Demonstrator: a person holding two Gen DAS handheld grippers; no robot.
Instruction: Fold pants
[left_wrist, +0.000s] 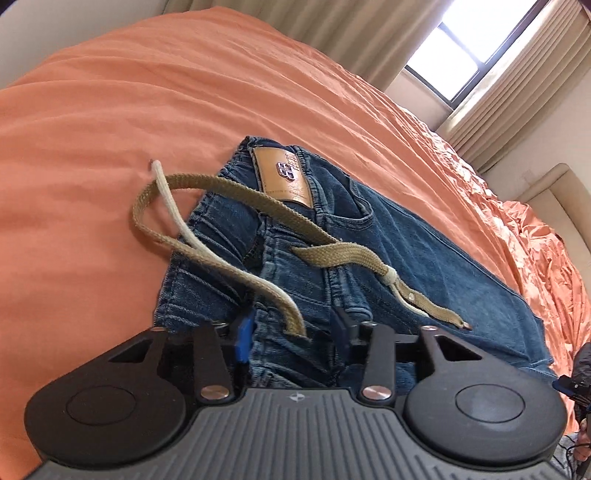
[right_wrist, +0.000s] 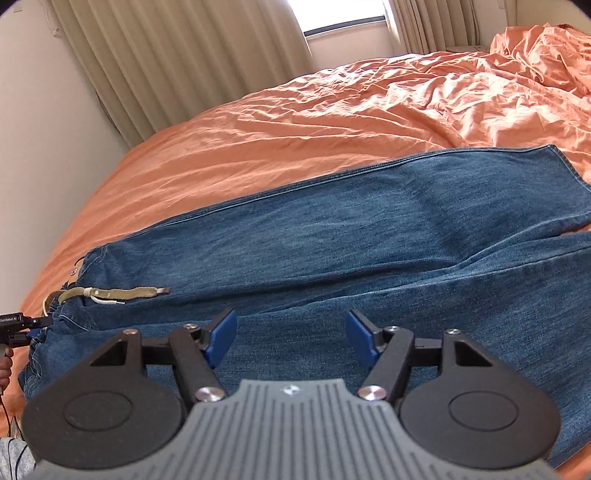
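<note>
**Jeans laid out on an orange bed**

Where the room showed behind the grippers, cream curtains (right_wrist: 155, 62) hung along a pale wall, parted at a bright window (left_wrist: 476, 40). An orange sheet (left_wrist: 129, 110) covered the bed, smooth at the near side and crumpled toward the far right, where it bunched in folds. A padded beige headboard (left_wrist: 554, 192) stood at the far right in the left wrist view.

The jeans (right_wrist: 369, 221) lay flat on the sheet, waist to the left and legs running to the right, one hem reaching the far right near the crumpled folds. A tan leather patch (left_wrist: 284, 173) sat at the waistband. An olive belt (left_wrist: 207, 184) looped out from the waist onto the sheet, with a white cord (left_wrist: 173, 210) crossing it; the belt's tip lay on the denim.

The left gripper (left_wrist: 295, 332) was down at the waist edge, its jaws narrow with bunched denim and the belt's end between them; whether the pads pressed the cloth could not be told. The right gripper (right_wrist: 291, 336) hung just over the near leg, its blue pads (right_wrist: 221, 336) wide apart and gripping nothing.

No containers were in sight.
</note>
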